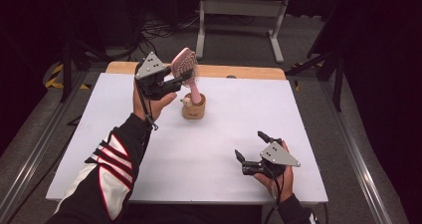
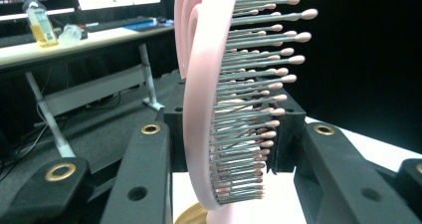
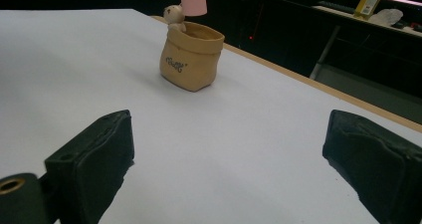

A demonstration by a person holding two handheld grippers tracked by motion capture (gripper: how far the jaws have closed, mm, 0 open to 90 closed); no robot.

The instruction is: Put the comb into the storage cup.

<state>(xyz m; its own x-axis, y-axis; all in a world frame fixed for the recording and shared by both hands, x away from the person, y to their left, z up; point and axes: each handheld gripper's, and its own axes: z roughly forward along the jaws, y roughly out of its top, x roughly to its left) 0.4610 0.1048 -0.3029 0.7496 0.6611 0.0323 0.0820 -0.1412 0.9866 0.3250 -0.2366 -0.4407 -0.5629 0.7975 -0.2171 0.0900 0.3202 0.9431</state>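
Observation:
A pink hairbrush (image 1: 185,63) stands tilted with its handle (image 3: 193,0) in a small tan sack-shaped pot (image 1: 193,109) at the table's back middle. My left gripper (image 1: 182,77) is shut on the brush head. In the left gripper view the pink back and the bristles (image 2: 249,109) sit between the two black jaws of the left gripper (image 2: 229,129). My right gripper (image 1: 250,144) rests open near the front right of the white table (image 1: 209,149), holding nothing. In the right gripper view the pot (image 3: 191,59) stands beyond the wide-apart jaws of the right gripper (image 3: 229,154), with a little bear figure (image 3: 174,15) on its rim.
The white tabletop has a wooden strip (image 1: 239,72) along its far edge. Beyond it stand a white bench frame (image 1: 239,15), cables on the floor and dark stands. A side desk with a bottle (image 2: 40,25) appears in the left gripper view.

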